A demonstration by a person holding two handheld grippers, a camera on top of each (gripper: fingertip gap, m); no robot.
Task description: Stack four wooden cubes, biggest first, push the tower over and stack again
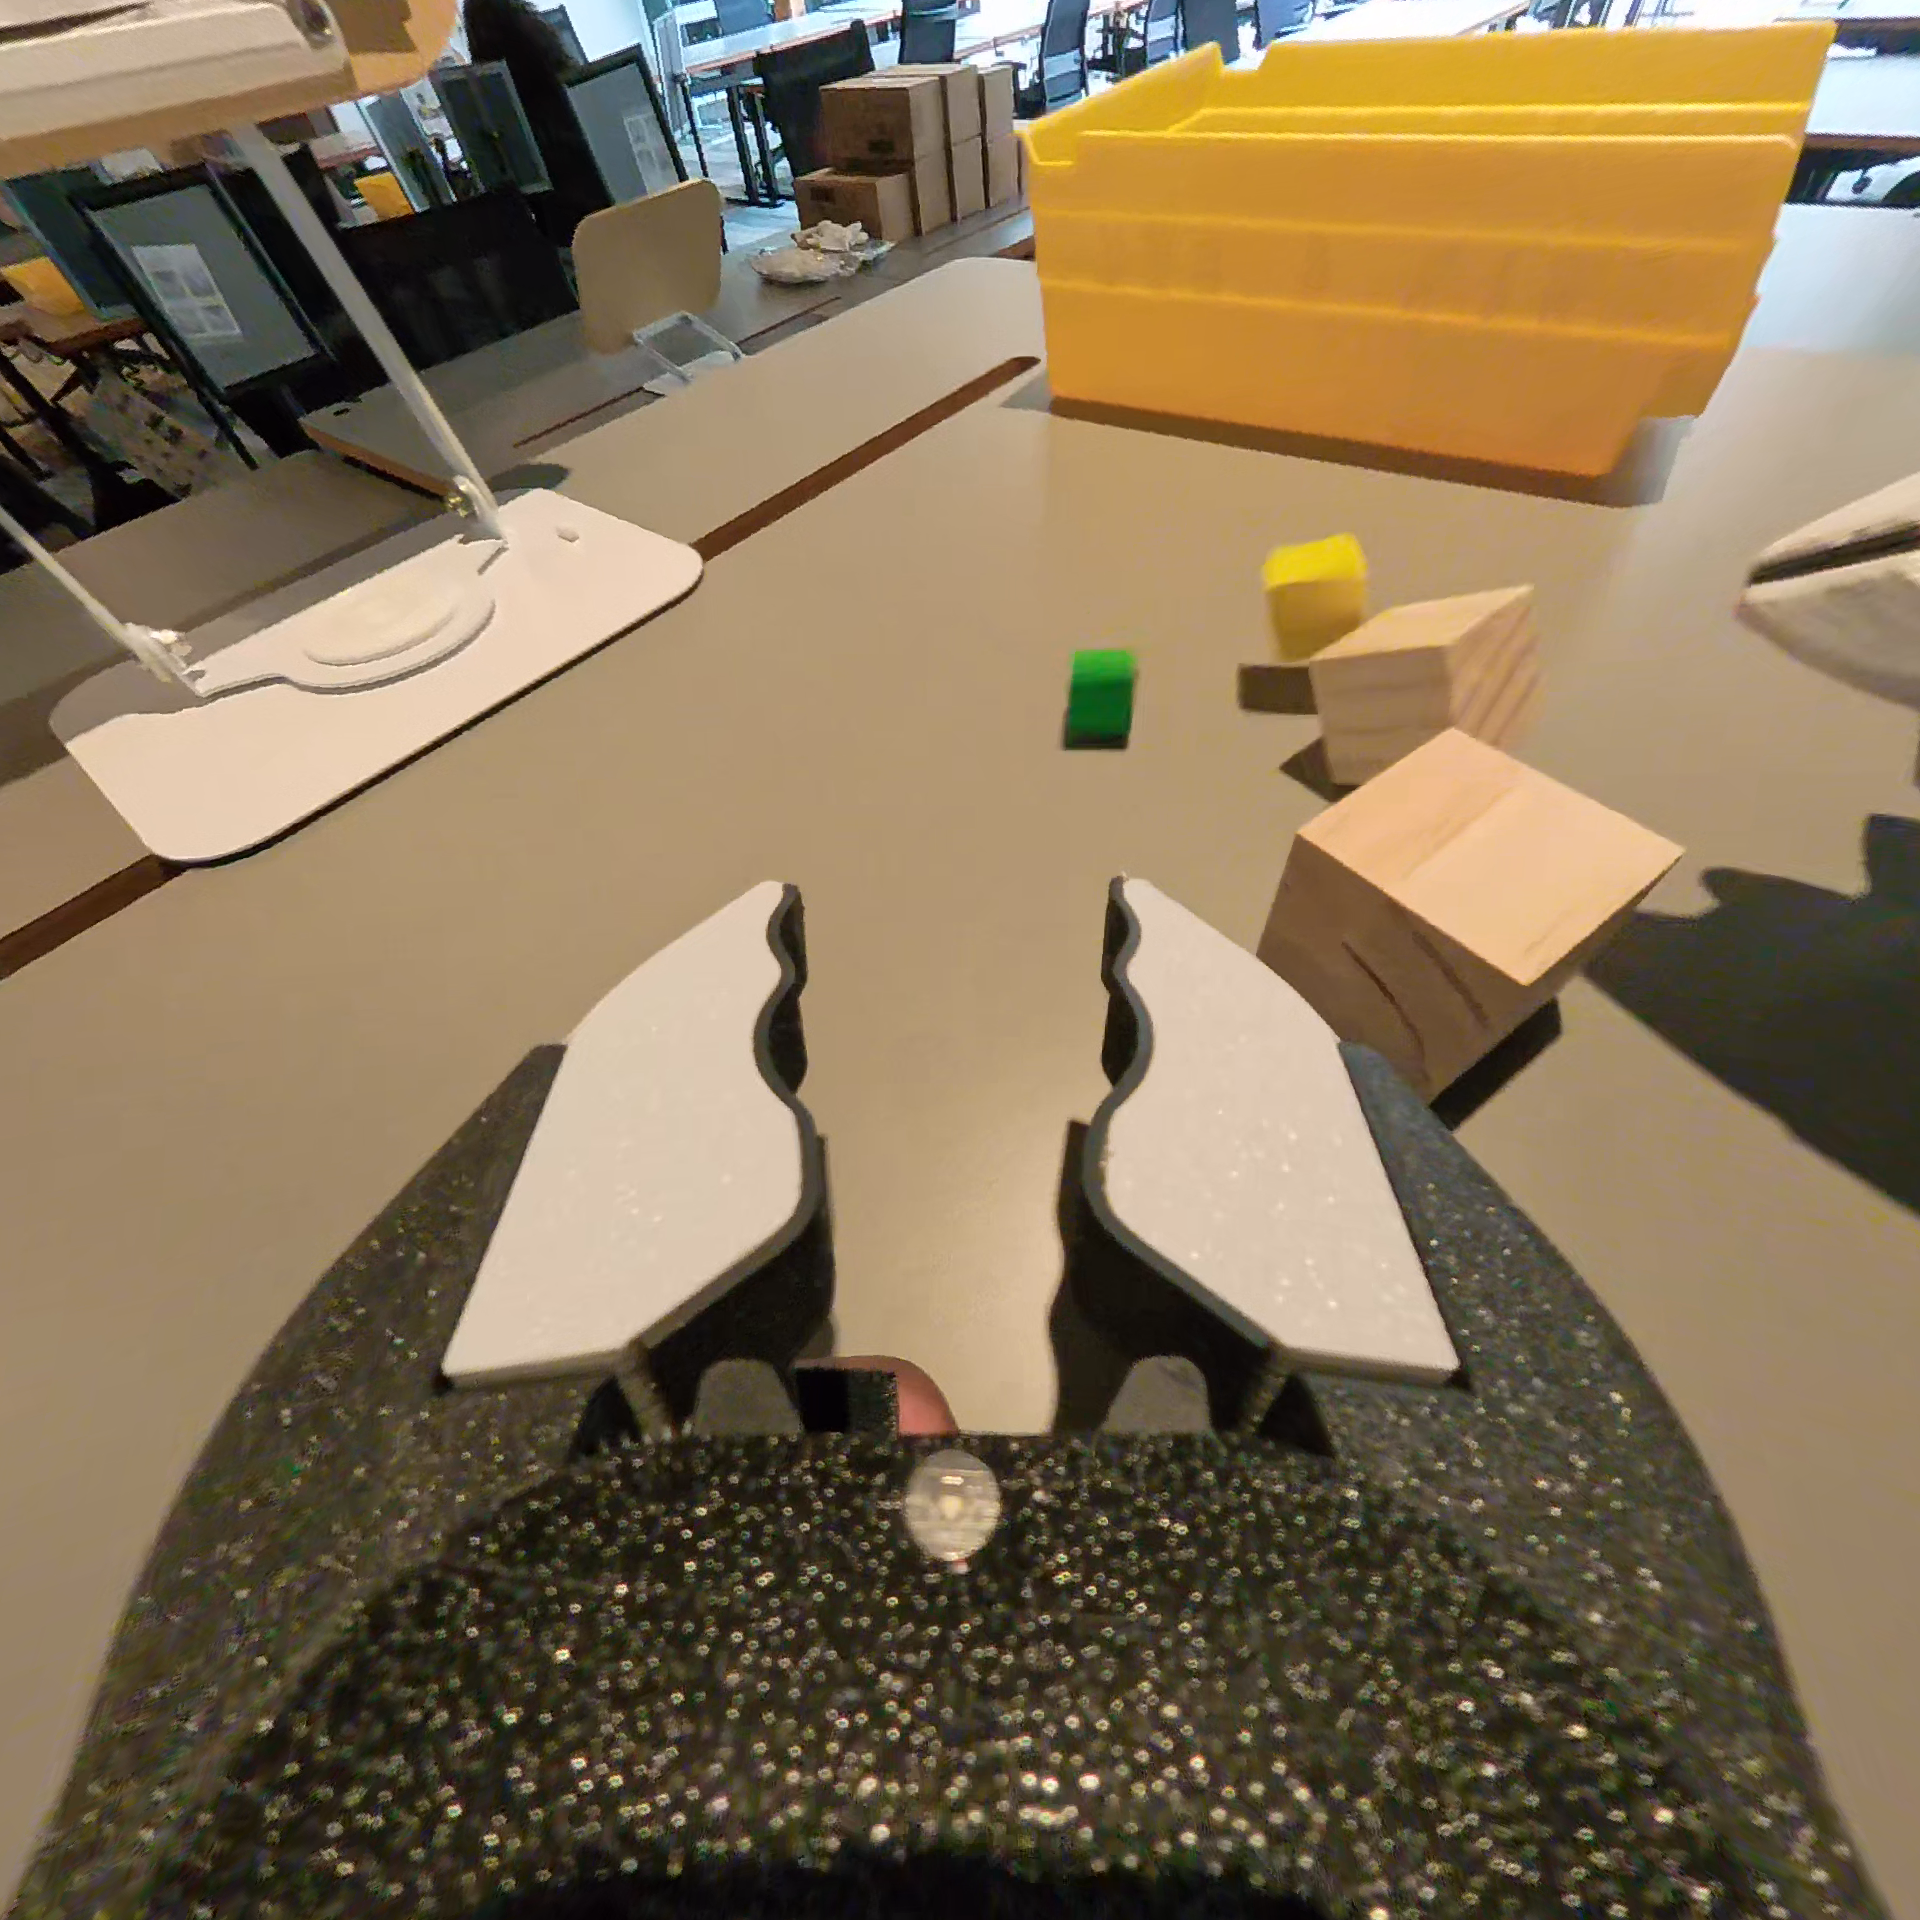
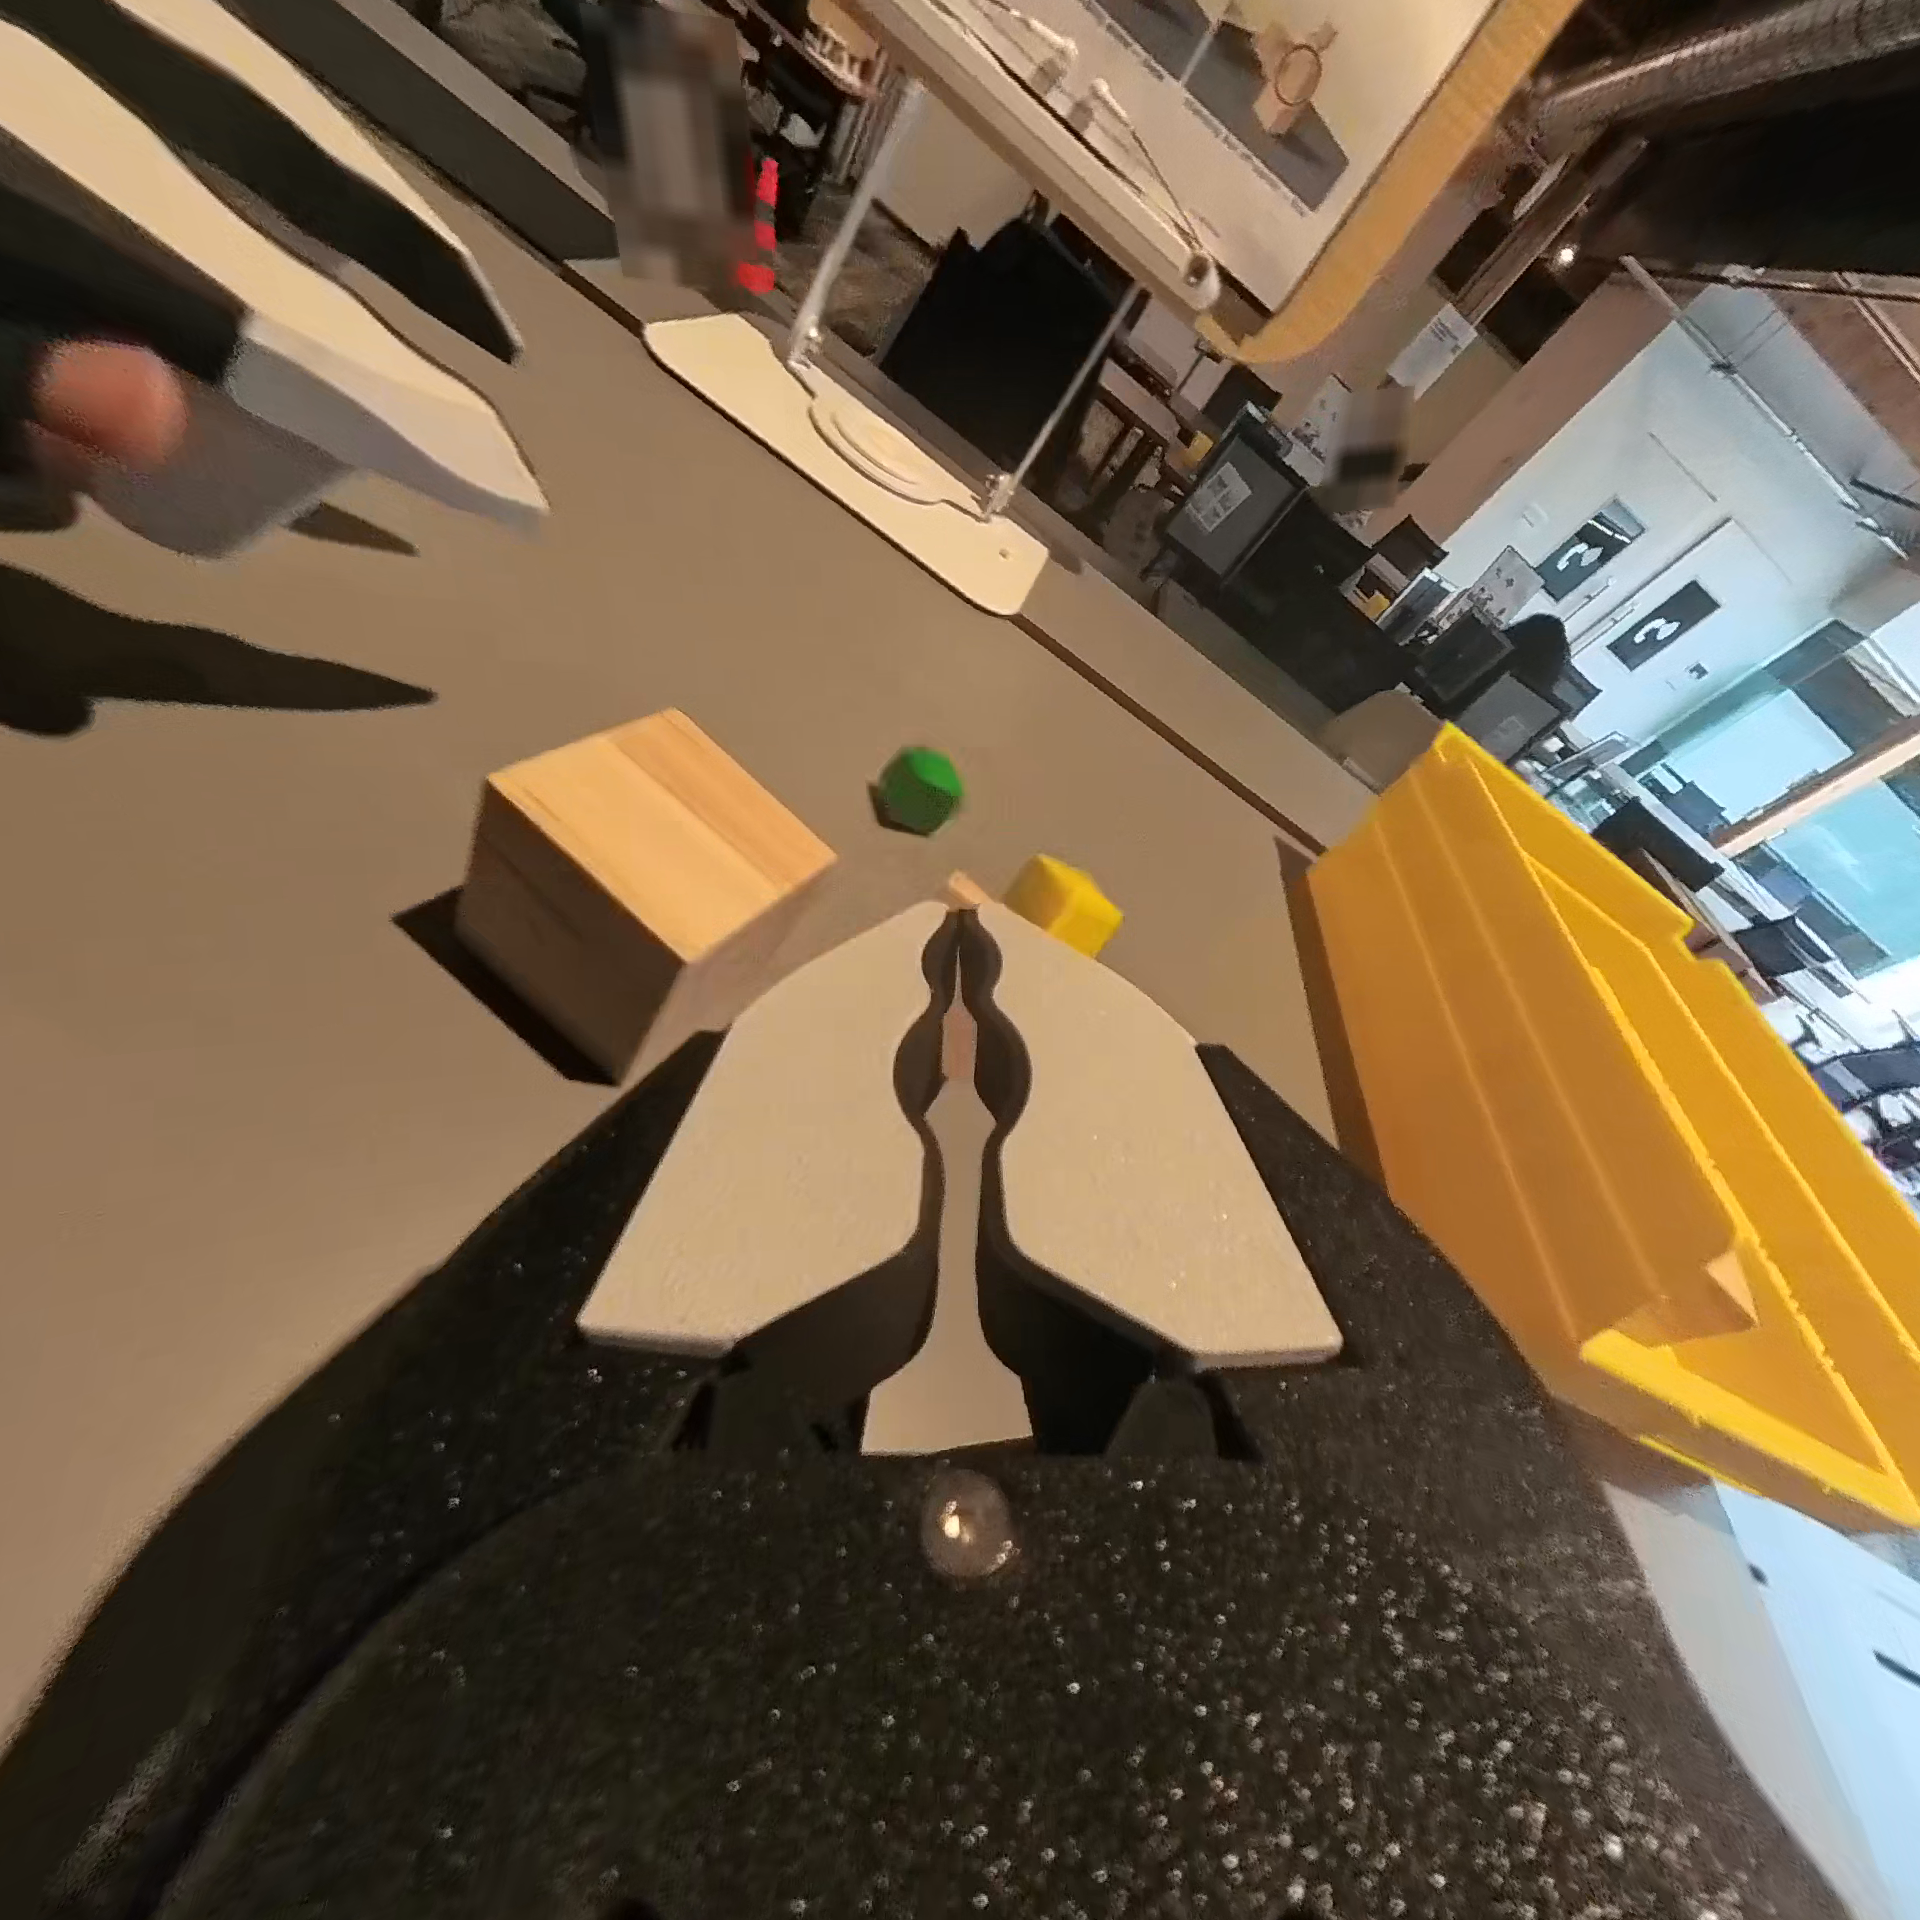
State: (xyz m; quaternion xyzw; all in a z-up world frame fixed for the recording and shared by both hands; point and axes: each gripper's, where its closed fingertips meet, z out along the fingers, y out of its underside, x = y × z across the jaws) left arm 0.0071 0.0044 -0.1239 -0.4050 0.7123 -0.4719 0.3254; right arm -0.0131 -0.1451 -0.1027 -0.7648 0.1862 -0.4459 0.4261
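Four cubes lie scattered on the grey table (image 1: 520, 987). The big wooden cube (image 1: 1455, 904) is nearest, right of my left gripper (image 1: 954, 894), which is open and empty. Behind it the medium wooden cube (image 1: 1423, 681) stands tilted, the small yellow cube (image 1: 1314, 592) is at its far side and the smallest green cube (image 1: 1101, 696) is to their left. My right gripper (image 2: 964, 914) is shut, holding nothing. Its fingers hide most of the medium cube (image 2: 966, 888). The big cube (image 2: 634, 883), green cube (image 2: 920, 790) and yellow cube (image 2: 1070, 899) show around it.
Stacked yellow bins (image 1: 1403, 291) stand at the back right, close to my right gripper's right side (image 2: 1558, 1091). A white stand base with clear legs (image 1: 364, 644) is at the left. The left gripper shows top left in the right wrist view (image 2: 520, 426). The big cube (image 2: 634, 883) sits 6 cm or so from the ends of my right fingers. It turns up in the left wrist view (image 1: 1605, 872) as well.
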